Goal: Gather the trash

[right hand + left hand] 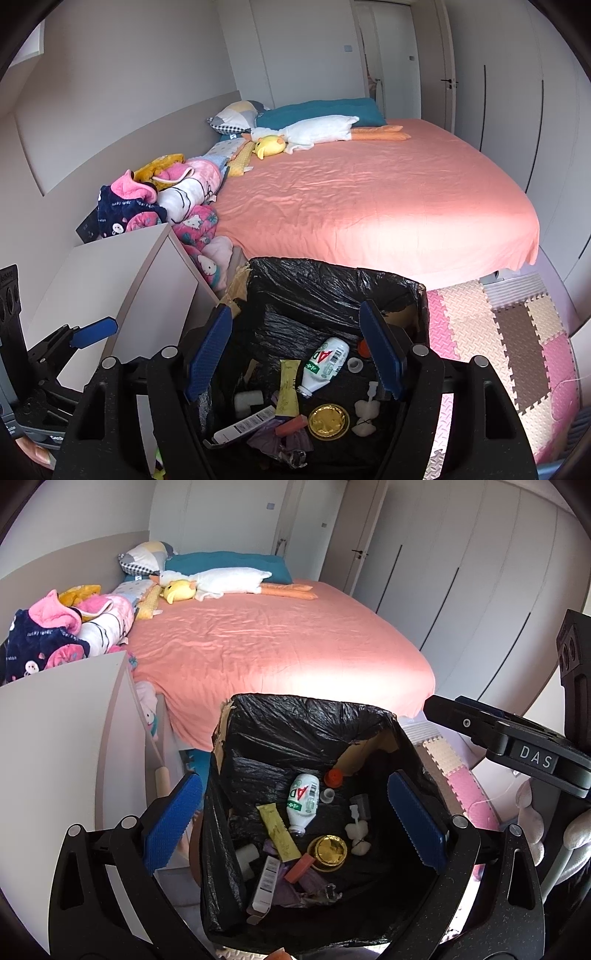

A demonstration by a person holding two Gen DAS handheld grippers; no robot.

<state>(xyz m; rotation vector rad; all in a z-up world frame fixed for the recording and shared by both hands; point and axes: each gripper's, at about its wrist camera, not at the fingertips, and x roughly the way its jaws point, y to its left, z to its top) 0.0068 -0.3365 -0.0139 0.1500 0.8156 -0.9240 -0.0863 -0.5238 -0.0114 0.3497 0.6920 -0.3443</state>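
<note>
Bedroom floor: black-lined cardboard trash bin (pixel 314 716) already holds bottle, wrappers, gold lid. Your left claw (pixel 291 819) and right claw (pixel 295 350) hover released, empty. Next, hunt remaining litter.

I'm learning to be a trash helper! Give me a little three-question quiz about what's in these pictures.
1. True or false: the bin has a black bag lining it.
2. Which of these lies in the bin? A) the white goose plush B) the white AD bottle C) the teal pillow
3. Fill in: the round gold lid sits beside an ____ stick-shaped item.

Key:
1. True.
2. B. The goose and the pillow are on the bed.
3. Orange.

Bonus fact: the left hand-held gripper and the right hand-held gripper are both open over the bin, holding nothing.
</note>
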